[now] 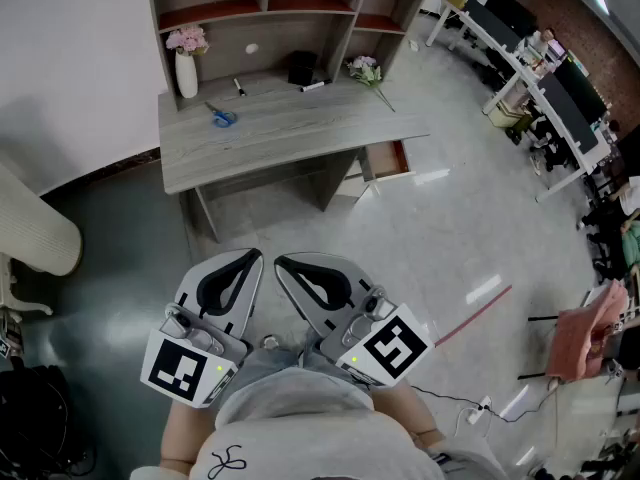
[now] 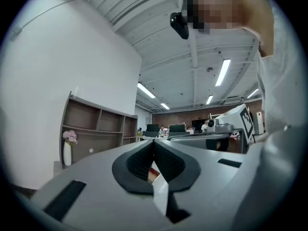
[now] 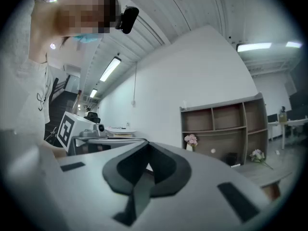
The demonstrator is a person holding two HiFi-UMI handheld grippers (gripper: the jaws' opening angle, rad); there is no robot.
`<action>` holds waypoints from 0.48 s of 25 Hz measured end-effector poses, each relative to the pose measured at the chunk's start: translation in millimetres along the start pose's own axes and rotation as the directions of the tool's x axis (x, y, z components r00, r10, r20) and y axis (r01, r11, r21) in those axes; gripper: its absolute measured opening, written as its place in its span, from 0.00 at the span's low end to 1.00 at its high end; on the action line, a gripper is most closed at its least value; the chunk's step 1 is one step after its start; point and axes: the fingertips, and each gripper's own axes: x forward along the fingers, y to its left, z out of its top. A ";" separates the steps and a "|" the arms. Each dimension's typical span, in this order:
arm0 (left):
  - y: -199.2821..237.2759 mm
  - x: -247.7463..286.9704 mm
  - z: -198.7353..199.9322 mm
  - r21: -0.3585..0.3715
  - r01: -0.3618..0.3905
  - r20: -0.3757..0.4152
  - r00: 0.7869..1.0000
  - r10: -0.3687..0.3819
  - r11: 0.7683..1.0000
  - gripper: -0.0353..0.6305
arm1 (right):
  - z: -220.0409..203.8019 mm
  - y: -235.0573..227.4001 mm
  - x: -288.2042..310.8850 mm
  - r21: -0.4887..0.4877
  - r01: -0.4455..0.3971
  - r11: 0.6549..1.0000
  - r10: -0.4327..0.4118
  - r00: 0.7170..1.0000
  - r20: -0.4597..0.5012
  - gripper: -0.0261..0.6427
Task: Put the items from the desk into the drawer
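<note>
Lying well ahead of both grippers, the scissors point(image 1: 223, 118), a marker point(image 1: 239, 86), a black box point(image 1: 302, 67) and a flower sprig point(image 1: 366, 71) sit on the tabletop point(image 1: 290, 128). A white vase point(image 1: 187, 73) stands at its left end. The drawer point(image 1: 388, 158) is pulled out, ahead and to the right. The left gripper point(image 1: 254, 256) and right gripper point(image 1: 280, 261) are both clenched on nothing, tips side by side near the person's body.

Open-plan office: rows of monitor desks point(image 1: 548, 86), ceiling strip lights point(image 2: 223, 72).
</note>
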 end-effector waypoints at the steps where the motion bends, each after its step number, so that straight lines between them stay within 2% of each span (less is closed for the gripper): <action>1: 0.0 -1.2 0.5 0.000 0.000 0.000 1.000 0.000 1.000 0.07 | 0.1 1.4 0.2 0.000 -0.001 1.000 0.001 1.000 -0.002 0.05; 12: -1.3 -9.2 3.5 0.001 -0.007 0.011 1.000 0.007 1.000 0.07 | 1.8 10.5 1.3 -0.011 -0.017 1.000 0.017 1.000 -0.009 0.05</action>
